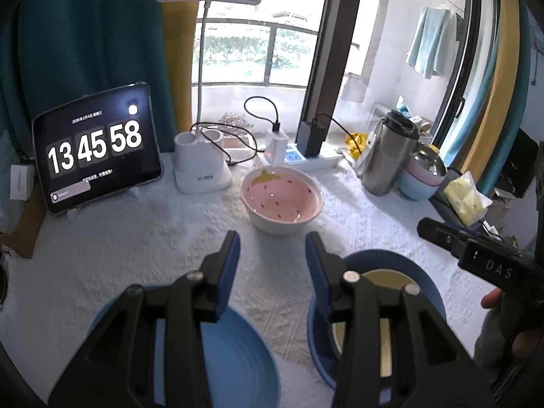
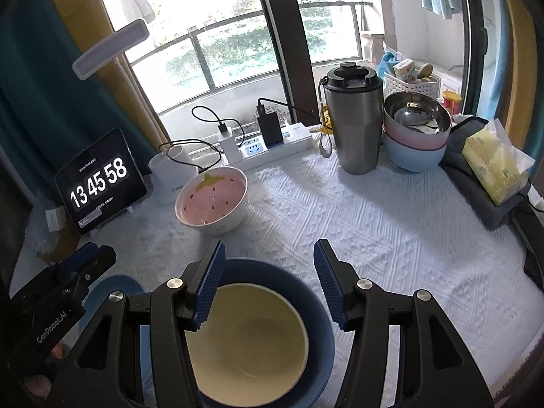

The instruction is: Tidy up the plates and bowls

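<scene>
The table (image 2: pixel 374 224) carries a white textured cloth, and every item below stands on it.

The blue plate (image 1: pixel 234 357) lies flat at the near left edge, under my left gripper (image 1: pixel 272 248). The fingers of this gripper are spread apart and hold nothing; they hang above the cloth between the blue plate and the blue bowl (image 2: pixel 316 309).

The blue bowl sits at the near centre, just to the right of the blue plate. A cream bowl (image 2: pixel 251 343) is nested inside it. My right gripper (image 2: pixel 268 255) hovers over this stack with its fingers wide apart and empty; the left finger (image 2: pixel 210 278) is over the stack's near-left rim, the right finger beyond its right side.

The pink strawberry bowl (image 2: pixel 212 200) stands upright farther back, left of centre, apart from the stack.

At the far right, a steel bowl (image 2: pixel 416 115) is nested in a pink bowl (image 2: pixel 411 141), which is nested in a light blue bowl (image 2: pixel 413 158). The steel tumbler (image 2: pixel 353 119) stands just to the left of this stack.

The tablet (image 1: pixel 98 149) leans at the far left and reads 13 45 58. The white lamp base (image 1: pixel 200 163) stands between the tablet and the pink strawberry bowl. The power strip (image 2: pixel 275 146) lies along the window edge.
</scene>
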`<state>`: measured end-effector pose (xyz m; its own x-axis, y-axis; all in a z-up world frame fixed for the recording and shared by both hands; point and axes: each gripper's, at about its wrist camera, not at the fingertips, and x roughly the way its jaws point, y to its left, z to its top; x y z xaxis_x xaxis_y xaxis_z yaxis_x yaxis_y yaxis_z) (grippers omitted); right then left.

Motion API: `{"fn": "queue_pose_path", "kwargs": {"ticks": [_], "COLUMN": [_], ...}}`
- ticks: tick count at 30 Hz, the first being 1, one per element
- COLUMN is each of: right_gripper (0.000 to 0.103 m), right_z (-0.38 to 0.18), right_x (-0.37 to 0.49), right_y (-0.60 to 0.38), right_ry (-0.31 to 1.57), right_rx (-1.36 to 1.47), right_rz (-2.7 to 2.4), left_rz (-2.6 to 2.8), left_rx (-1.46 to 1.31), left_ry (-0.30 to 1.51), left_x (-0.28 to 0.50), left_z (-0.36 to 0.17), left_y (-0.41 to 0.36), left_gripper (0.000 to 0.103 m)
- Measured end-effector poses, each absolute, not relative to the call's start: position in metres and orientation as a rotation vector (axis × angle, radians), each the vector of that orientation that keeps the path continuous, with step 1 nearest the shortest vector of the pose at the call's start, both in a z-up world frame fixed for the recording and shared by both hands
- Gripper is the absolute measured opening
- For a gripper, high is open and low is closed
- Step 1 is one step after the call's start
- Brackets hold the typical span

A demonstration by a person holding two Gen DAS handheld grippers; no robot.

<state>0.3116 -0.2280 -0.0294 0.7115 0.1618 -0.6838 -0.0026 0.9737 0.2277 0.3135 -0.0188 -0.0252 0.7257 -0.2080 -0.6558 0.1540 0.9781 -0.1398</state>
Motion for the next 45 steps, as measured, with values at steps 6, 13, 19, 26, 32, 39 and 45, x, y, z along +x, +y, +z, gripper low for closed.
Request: {"fn": "queue_pose_path", "kwargs": {"ticks": [6, 13, 19, 26, 32, 39, 45], "right_gripper": [0.057, 0.057, 0.057, 0.057, 0.057, 0.057, 0.057], "right_z": [-0.029, -0.029, -0.032, -0.031, -0.046, -0.063, -0.082], "right_x": [0.33, 0.348, 0.367, 0.391, 0.421, 0.443, 0.458], "right_y": [-0.233, -0.232, -0.233, -0.232, -0.237, -0.233, -0.223], "right_ry": [0.774, 0.778, 0.782, 0.791, 0.886, 0.963, 1.055], "right_rx": [0.198, 0.172, 0.172, 0.175, 0.286, 0.337, 0.403], "right_rz": [0.091, 0.107, 0.12, 0.148, 0.184, 0.196, 0.233], "left_rz": [-0.191, -0.176, -0.186, -0.167, -0.134, -0.106, -0.108], "left_rx": [-0.083, -0.093, -0.052, -0.068, -0.109, -0.168, -0.185], "left_ry": [0.738, 0.759, 0.742, 0.765, 0.822, 0.894, 0.955], "left_x": [0.33, 0.351, 0.372, 0.391, 0.411, 0.428, 0.44], "left_z": [-0.03, -0.039, -0.03, -0.035, -0.051, -0.072, -0.09], "left_y": [-0.02, -0.021, -0.033, -0.034, -0.028, -0.02, -0.018], "left_gripper": [0.042, 0.042, 0.042, 0.042, 0.042, 0.042, 0.042]}}
